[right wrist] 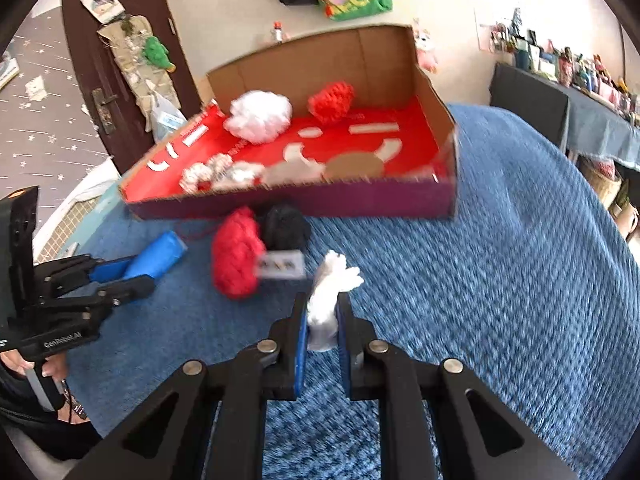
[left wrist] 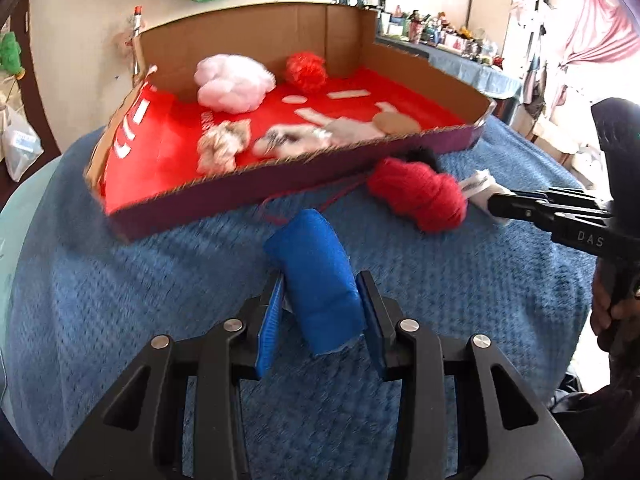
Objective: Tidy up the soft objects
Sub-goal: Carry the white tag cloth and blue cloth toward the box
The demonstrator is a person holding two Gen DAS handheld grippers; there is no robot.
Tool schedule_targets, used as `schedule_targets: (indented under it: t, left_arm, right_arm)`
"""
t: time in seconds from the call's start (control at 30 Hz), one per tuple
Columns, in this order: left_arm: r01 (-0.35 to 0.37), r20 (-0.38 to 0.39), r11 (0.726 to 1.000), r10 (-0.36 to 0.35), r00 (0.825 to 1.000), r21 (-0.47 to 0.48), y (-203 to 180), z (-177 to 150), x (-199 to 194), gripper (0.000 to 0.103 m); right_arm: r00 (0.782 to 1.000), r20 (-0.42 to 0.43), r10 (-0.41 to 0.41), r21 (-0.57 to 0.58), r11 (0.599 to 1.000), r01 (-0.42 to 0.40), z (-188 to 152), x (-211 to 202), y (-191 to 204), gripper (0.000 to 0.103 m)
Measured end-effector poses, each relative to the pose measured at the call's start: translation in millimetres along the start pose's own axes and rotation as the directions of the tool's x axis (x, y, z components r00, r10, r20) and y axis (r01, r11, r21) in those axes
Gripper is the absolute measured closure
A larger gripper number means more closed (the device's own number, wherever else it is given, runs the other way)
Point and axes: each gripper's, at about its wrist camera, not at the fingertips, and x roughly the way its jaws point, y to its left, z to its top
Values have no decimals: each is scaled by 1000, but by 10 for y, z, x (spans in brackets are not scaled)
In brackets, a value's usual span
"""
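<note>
While I've got both grippers out over the blue blanket [left wrist: 120, 300], everything lines up nicely against the cardboard box [left wrist: 400, 76] with the red floor. My left gripper [left wrist: 320, 304] is clamped on a blue roll [left wrist: 316, 276] of soft stuff, pads pressed to both its sides, just in front of the box's purple front wall. My right gripper [right wrist: 323, 320] is closed down narrow on a white fluffy piece [right wrist: 330, 296], also in front of the box and a bit further back from it than the yarn. Right up against that front wall sit a red yarn skein [right wrist: 236, 256] and a black yarn ball [right wrist: 286, 226], touching each other, with a paper label [right wrist: 282, 266] sticking off the red one. Inside the box, toward its back wall, there's a white fluffy puff [left wrist: 232, 82] and a red knitted ball [left wrist: 306, 70] beside it. Near the box's front edge lie a couple of mottled red-and-white scrunchy pieces [left wrist: 220, 144]; they're blurry, so I can't say exactly what they are.
</note>
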Motion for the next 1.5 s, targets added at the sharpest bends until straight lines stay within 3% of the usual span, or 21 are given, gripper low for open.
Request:
schedule_targets:
  t: [0.03, 0.07, 0.1, 0.17, 0.23, 0.53, 0.6, 0.67, 0.73, 1.2, 1.5]
  left_arm:
    - [3, -3, 1000, -3, 1000, -11, 18, -21, 14, 51]
    - [4, -5, 1000, -4, 1000, -21, 30, -31, 23, 42]
    - [7, -4, 1000, -7, 1000, -28, 41, -35, 30, 40]
    - [10, 5, 999, -10, 1000, -34, 44, -31, 27, 39]
    - [5, 4, 999, -5, 1000, -37, 45, -15, 41, 39]
    - [-15, -18, 999, 14, 1000, -46, 40, 47, 171, 39]
    - [-10, -14, 999, 9, 1000, -45, 38, 45, 166, 42]
    - [-7, -8, 999, 6, 1000, -43, 39, 40, 155, 55]
    - [-3, -2, 999, 2, 1000, -44, 46, 36, 135, 58]
    - [31, 58, 999, -29, 998, -27, 8, 132, -80, 62]
    - [83, 115, 996, -86, 990, 24, 38, 813, 6, 62]
  right_arm:
    - [1000, -3, -8, 0, 1000, 8, -13, 5, -5, 84]
    - [1000, -3, -17, -2, 1000, 17, -16, 8, -6, 75]
    - [1000, 0, -24, -3, 1000, 24, -14, 5, -5, 68]
    - [999, 3, -42, -16, 999, 42, -6, -1, 9, 36]
    - [997, 23, -78, -45, 996, 79, -2, -25, 46, 29]
    - [987, 29, -156, -106, 982, 158, 39, 31, 96, 31]
    - [987, 28, -157, -119, 980, 160, 35, 47, 116, 46]
    - [989, 14, -149, -132, 980, 149, 29, 80, 133, 67]
    - [989, 21, -145, -137, 980, 147, 20, 66, 143, 74]
    - [993, 70, -92, -118, 988, 100, 118, -81, 157, 74]
    - [989, 129, -67, -153, 984, 87, 826, 28, 266, 74]
